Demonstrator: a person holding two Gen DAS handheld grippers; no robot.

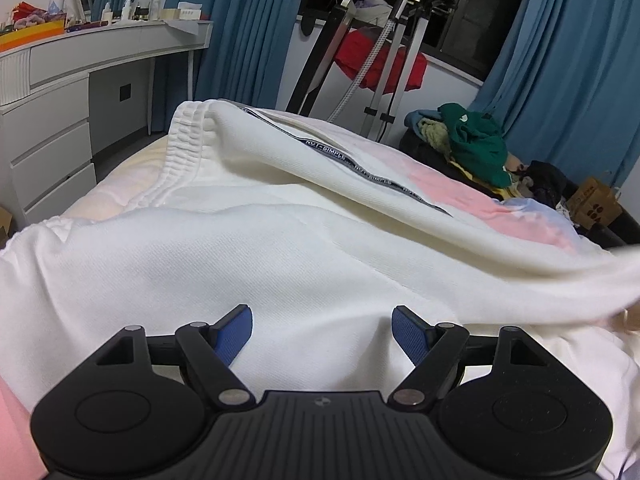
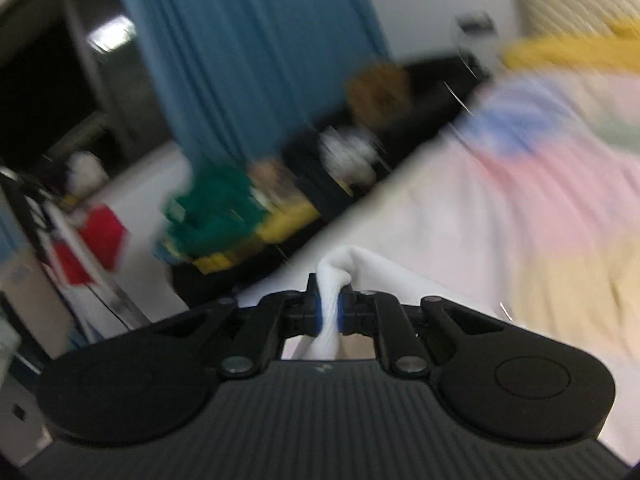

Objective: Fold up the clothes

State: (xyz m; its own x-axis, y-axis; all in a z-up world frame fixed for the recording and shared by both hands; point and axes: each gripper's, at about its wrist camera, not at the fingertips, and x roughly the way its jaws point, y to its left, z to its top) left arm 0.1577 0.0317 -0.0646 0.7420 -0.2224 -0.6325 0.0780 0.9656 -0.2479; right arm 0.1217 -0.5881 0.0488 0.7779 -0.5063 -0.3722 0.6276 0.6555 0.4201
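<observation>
White knit fabric fills the centre of the left wrist view: a pair of white trousers [image 1: 248, 248] lies spread across the bed [image 1: 108, 196], with the elastic waistband [image 1: 180, 152] bunched at the upper left of the garment. One leg is folded over the other, and a dark printed stripe [image 1: 360, 168] runs diagonally along it toward the right. A pastel bedcover [image 1: 516, 216] in pink and pale blue shows beneath the cloth on the right side.

At the bottom of that view, the left gripper [image 1: 322, 322] rests low over the white fabric with its blue-padded fingers [image 1: 234, 334] spread wide, nothing between them.

In the right wrist view, heavily blurred, the right gripper [image 2: 329, 300] is pressed together on a bunched fold of the same white trousers [image 2: 334, 276], with cloth standing up above the pads and trailing below them. The pastel bedcover [image 2: 540, 200] fills the right half of that frame.

Further out: blue curtains [image 1: 240, 28] hang across the back of the room, a white dressing table [image 1: 80, 76] with bottles occupies the upper left, a metal rack [image 1: 384, 60] carrying a red garment [image 1: 376, 60] stands at upper centre, and a heap of clothes [image 1: 472, 144] topped by a green item lies at the right.
</observation>
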